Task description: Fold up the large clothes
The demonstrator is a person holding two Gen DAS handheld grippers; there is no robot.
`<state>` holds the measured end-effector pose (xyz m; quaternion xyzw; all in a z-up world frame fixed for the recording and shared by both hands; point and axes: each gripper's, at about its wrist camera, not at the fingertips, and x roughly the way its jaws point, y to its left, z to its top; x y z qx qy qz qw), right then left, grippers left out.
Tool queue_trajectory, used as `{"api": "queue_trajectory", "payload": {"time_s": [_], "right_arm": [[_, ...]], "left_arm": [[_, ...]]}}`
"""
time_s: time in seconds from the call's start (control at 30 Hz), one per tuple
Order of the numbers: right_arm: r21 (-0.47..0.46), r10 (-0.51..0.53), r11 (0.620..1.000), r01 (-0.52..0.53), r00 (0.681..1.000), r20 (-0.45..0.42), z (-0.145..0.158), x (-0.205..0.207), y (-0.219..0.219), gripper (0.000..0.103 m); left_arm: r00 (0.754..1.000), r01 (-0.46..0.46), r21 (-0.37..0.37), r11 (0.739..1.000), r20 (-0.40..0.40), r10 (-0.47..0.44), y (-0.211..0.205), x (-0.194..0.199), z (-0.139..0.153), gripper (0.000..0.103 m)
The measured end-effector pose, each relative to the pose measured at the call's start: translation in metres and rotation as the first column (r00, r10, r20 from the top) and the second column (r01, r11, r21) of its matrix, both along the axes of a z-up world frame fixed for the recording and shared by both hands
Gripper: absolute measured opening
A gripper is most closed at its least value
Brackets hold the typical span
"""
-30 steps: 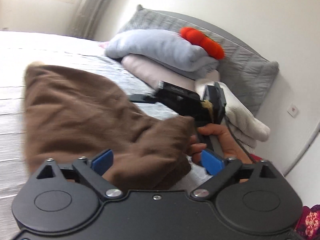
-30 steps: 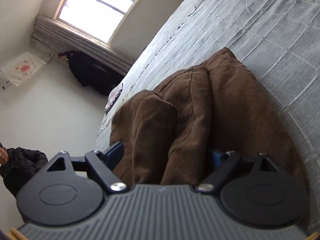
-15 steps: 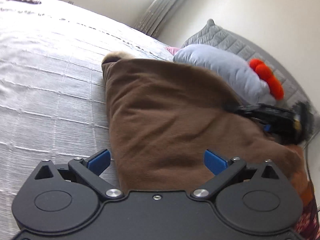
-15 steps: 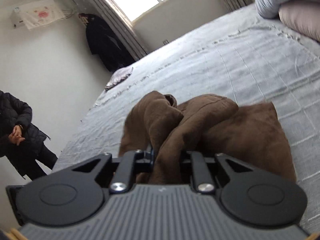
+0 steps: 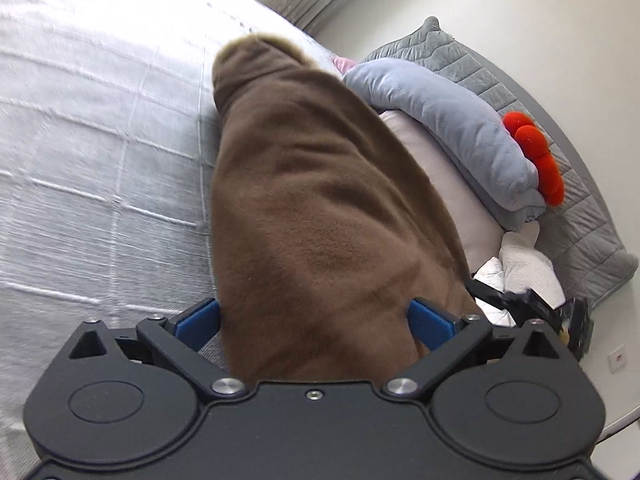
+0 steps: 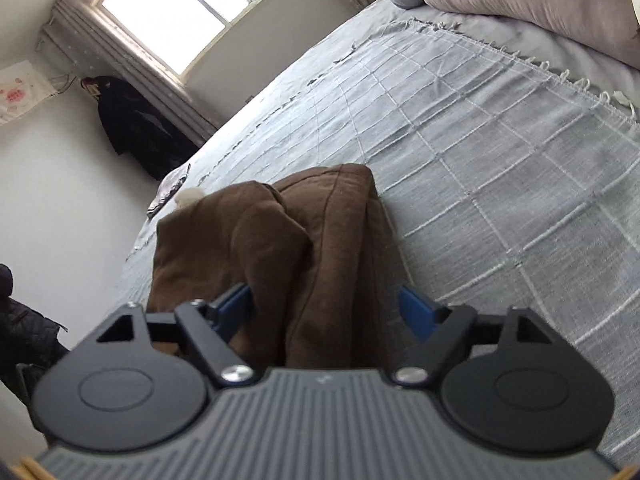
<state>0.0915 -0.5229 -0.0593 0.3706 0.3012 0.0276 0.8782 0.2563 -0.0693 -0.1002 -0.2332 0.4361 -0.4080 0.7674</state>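
A brown fleece garment (image 5: 320,208) lies folded in a long bundle on the grey checked bedspread (image 5: 100,140). My left gripper (image 5: 312,316) stands wide, its blue fingers (image 5: 196,316) on either side of the bundle's near end, and I see no squeeze on the cloth. In the right wrist view the same garment (image 6: 304,248) shows several stacked folds. My right gripper (image 6: 328,300) is opening around them: the left pad brushes the fabric and the right pad stands apart from it. Part of that right gripper (image 5: 560,312) shows black at the left view's right edge.
Near the headboard sit a blue-grey folded blanket (image 5: 448,120), a red plush thing (image 5: 536,152), a grey quilted pillow (image 5: 580,208) and a pink pillow (image 6: 520,0). A person in a dark jacket (image 6: 20,320) stands by the bed's far side. A dark coat (image 6: 132,128) hangs beside the window.
My right gripper, clamped on a garment fold half a second ago, now stands wide again. The left gripper has sunk and rolled, and the garment has gone from lifted to lying on the bed.
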Motion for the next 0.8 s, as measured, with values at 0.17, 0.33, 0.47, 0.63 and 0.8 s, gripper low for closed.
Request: {"api": "queue_trajectory", "payload": {"time_s": [0.17,0.33,0.47,0.63,0.8], "right_arm": [[0.054,0.058,0.997,-0.054,0.996,-0.066,-0.008,0.018,-0.002,0.091],[0.200,0.090,0.977,-0.075,0.994,-0.067,-0.042,0.037,-0.006,0.093],[0.226,0.107,0.969,-0.102,0.994,-0.009,-0.056,0.045,0.003,0.072],[0.190,0.128,0.973,-0.133,0.991,0.039,-0.046,0.048,0.020,0.058],[0.137,0.170,0.974,-0.183,0.981,0.095,-0.018,0.065,0.056,0.056]], "left_arm": [[0.995,0.006,-0.077,0.997,-0.099,-0.014,-0.002,0.023,-0.018,0.103],[0.980,-0.034,-0.156,0.987,-0.200,0.002,-0.005,0.042,-0.032,0.103],[0.977,-0.055,-0.181,0.982,-0.215,0.016,-0.010,0.049,-0.034,0.090],[0.980,-0.047,-0.199,0.979,-0.197,0.007,0.004,0.044,-0.024,0.061],[0.987,-0.044,-0.198,0.979,-0.162,0.012,0.023,0.045,-0.009,0.058]]}}
